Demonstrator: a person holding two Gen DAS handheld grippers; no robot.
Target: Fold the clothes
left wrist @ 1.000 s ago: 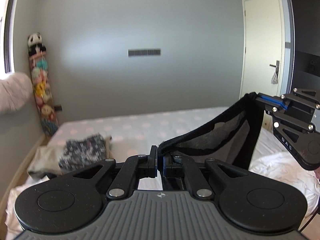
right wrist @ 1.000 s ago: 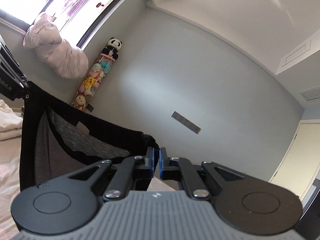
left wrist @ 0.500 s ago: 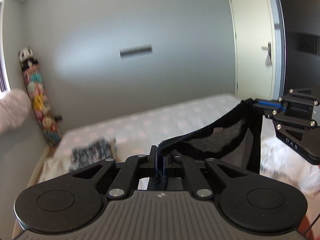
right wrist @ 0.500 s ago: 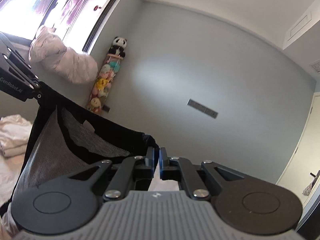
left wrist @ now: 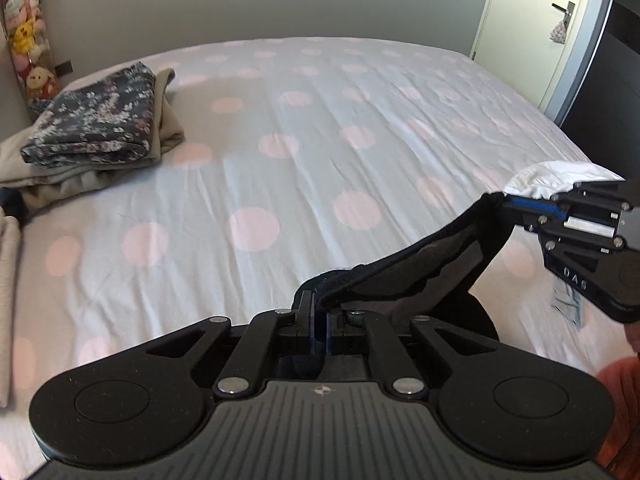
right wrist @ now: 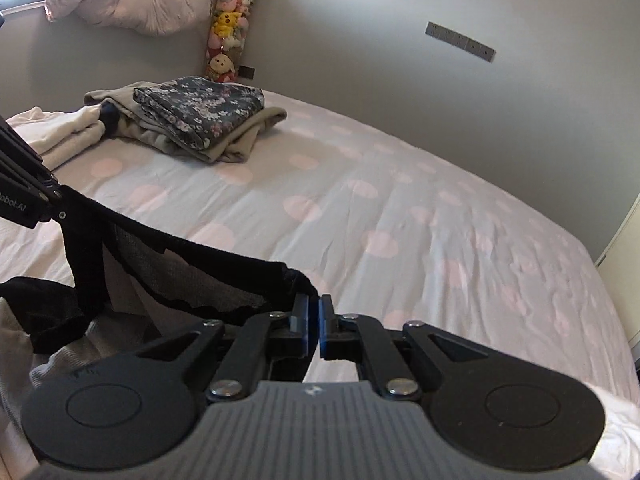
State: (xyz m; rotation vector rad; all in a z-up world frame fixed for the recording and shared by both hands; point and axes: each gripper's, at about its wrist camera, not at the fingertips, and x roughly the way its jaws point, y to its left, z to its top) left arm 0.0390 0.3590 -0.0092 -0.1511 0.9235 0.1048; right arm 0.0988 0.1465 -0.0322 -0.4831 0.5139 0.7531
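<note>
A: What is each hand-held gripper doing?

B: The left hand-held gripper (left wrist: 318, 314) is clamped narrow on one corner of a black garment with a grey mesh lining (left wrist: 416, 276). The right hand-held gripper (right wrist: 314, 320) is pinched on the other end of the same dark hem, with almost no gap between its fingers.

A: Where does the garment sit?

B: It hangs stretched between the two, its top edge sagging a little, above the near side of the bed with the pale sheet dotted in pink (left wrist: 320, 128). Its lower part bunches down at the left of the right wrist view, over grey fabric.

A: Anything else on the bed?

B: A folded dark floral cloth (right wrist: 200, 108) lies on folded beige garments (right wrist: 244, 140) near the far corner, well apart from the grippers. White crumpled fabric (left wrist: 556, 180) lies at the right edge, behind the right gripper.
</note>
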